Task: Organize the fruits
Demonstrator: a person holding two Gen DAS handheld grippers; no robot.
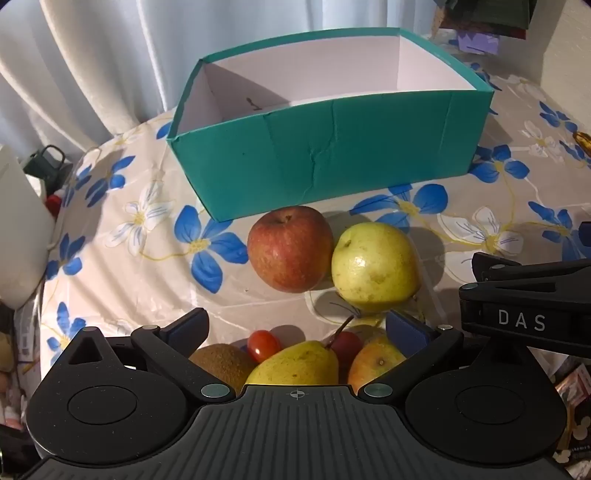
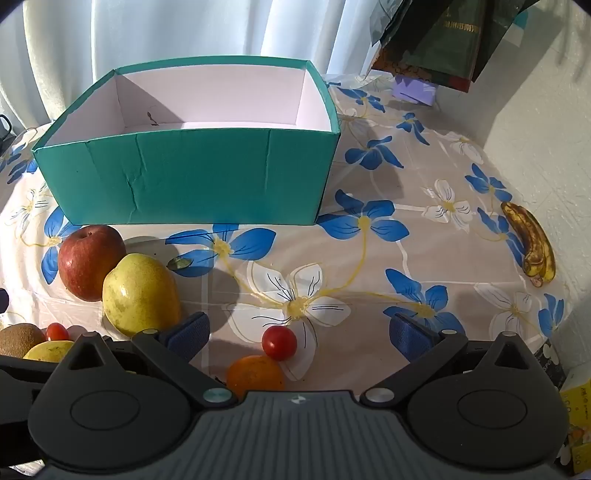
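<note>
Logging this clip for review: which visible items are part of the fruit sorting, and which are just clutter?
Job items: teal box, nothing visible inside it; red apple; yellow-green apple; pear; kiwi; cherry tomato; orange; spotted bananas; left gripper and right gripper, both open.

Clutter: dark bags, purple packet, curtain.

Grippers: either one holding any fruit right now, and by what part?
Nothing is held. The left gripper is open above the pear and kiwi; the right gripper is open over the cherry tomato and orange.
</note>
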